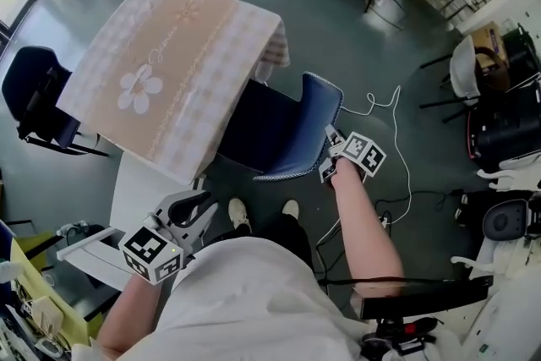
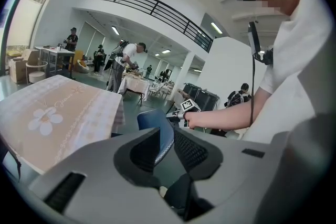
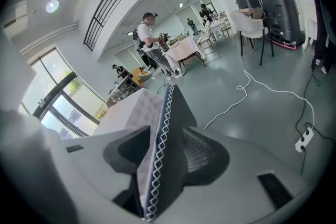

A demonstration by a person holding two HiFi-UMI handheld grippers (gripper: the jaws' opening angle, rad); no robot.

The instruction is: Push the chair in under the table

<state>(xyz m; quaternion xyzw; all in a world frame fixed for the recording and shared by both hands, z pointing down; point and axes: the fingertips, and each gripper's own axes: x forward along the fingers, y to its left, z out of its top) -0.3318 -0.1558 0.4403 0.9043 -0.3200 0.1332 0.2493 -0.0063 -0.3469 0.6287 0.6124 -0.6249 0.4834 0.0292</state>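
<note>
The blue chair (image 1: 283, 135) stands in the middle of the floor. Its seat points toward ten o'clock and its front part is tucked beneath the overhanging corner of the table (image 1: 169, 72), which wears a pale checked cloth with a white flower. The rest of the seat and the backrest (image 3: 170, 134) are out in the open.

The right gripper (image 1: 330, 152) sits at the chair's three o'clock side. Its jaws straddle the stitched edge of the backrest, loosened rather than clamped, and the textured pad on one side shows clear of the fabric.

The left gripper (image 1: 203, 211) hangs low at seven o'clock, near the person's body and well apart from the chair. Its jaws are spread with nothing between them.

A white cable (image 1: 397, 139) trails across the grey floor at three o'clock. A second dark chair (image 1: 34, 97) waits at nine o'clock, beside the table's far edge.
</note>
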